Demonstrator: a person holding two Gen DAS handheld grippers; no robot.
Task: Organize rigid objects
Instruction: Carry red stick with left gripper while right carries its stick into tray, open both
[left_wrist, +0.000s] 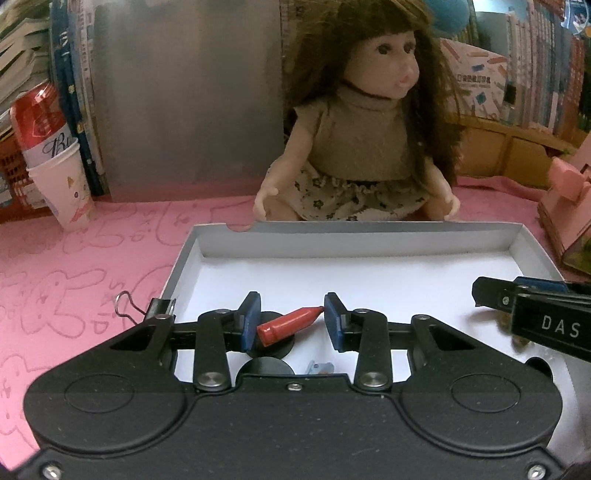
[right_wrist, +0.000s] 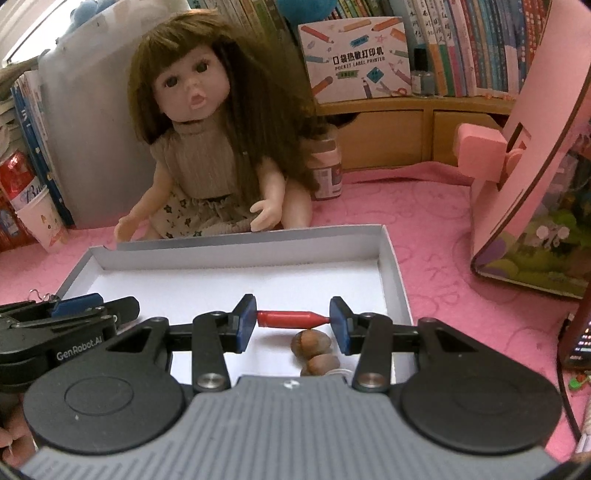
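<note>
A shallow white box (left_wrist: 354, 236) lies on the pink cloth. My left gripper (left_wrist: 293, 321) hovers over its near left part, shut on a red bullet-shaped piece (left_wrist: 288, 325) that sits slanted between the blue pads. Under it lie two black discs (left_wrist: 271, 349) and a small blue-grey part (left_wrist: 319, 367). My right gripper (right_wrist: 293, 317) hangs over the box (right_wrist: 251, 240) near its right wall, shut end to end on a second red bullet-shaped piece (right_wrist: 291, 318). Brown nuts (right_wrist: 310, 341) lie below it. Each gripper shows in the other's view: the right one (left_wrist: 491, 295), the left one (right_wrist: 122, 306).
A doll (left_wrist: 362, 147) sits just behind the box. A paper cup holding a red can (left_wrist: 62, 177) stands far left by books. A pink wooden house (right_wrist: 524, 155) rises at the right, a small jar (right_wrist: 327, 173) beside the doll. A binder clip (left_wrist: 147, 310) grips the box's left rim.
</note>
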